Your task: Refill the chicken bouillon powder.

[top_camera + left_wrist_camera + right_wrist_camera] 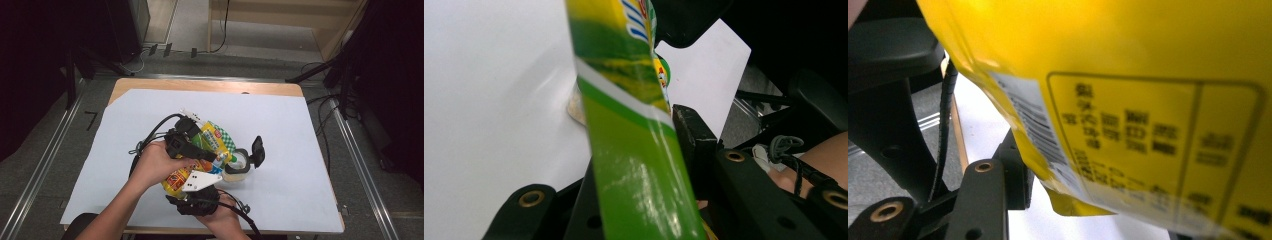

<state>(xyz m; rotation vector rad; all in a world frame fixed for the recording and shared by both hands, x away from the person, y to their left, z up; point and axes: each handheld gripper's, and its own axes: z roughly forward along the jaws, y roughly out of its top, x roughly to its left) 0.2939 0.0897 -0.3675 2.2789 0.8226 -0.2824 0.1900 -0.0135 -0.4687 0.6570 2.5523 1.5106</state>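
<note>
Lying slantwise — snack bag, top toward far-right, bottom near-left.

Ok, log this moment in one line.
left gripper: shut on yellow-green snack bag | right gripper: shut on bag's bottom | open container: beside bag

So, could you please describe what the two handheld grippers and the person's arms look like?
Both grippers are black. The left gripper trails a looping black cable. The right gripper carries a grey three-cornered plate dotted with dark holes. Brass-ringed holes mark the jaws' bases. The forearms are bare, with no sleeves in view.
</note>
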